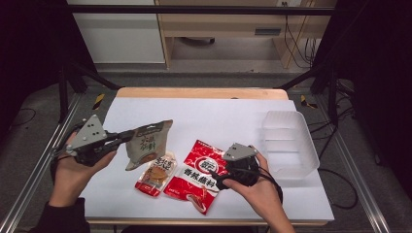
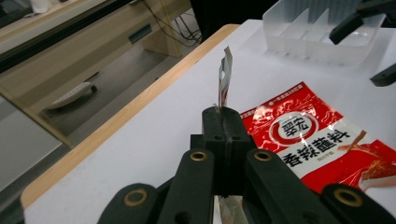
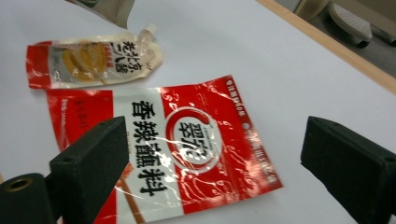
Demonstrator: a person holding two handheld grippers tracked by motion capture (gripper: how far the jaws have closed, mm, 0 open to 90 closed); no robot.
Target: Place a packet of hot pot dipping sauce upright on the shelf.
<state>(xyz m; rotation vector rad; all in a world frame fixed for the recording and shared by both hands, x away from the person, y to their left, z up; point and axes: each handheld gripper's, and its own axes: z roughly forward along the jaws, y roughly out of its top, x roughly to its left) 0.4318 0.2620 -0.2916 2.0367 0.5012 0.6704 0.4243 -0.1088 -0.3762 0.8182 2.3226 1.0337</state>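
Right claw (image 1: 219, 183), lower right of frame: jaws spread, empty, above the large red sachet (image 1: 198, 174) on the table (image 1: 218, 116). Small red-and-cream sachet (image 1: 156, 173), lower centre, lying flat. Left claw (image 1: 127, 136), left of centre: pressed together on the grey-green pouch (image 1: 147, 143), lifted. Clear bin (image 1: 288, 141), right. Risk: thin edge grip, pouch may slip.
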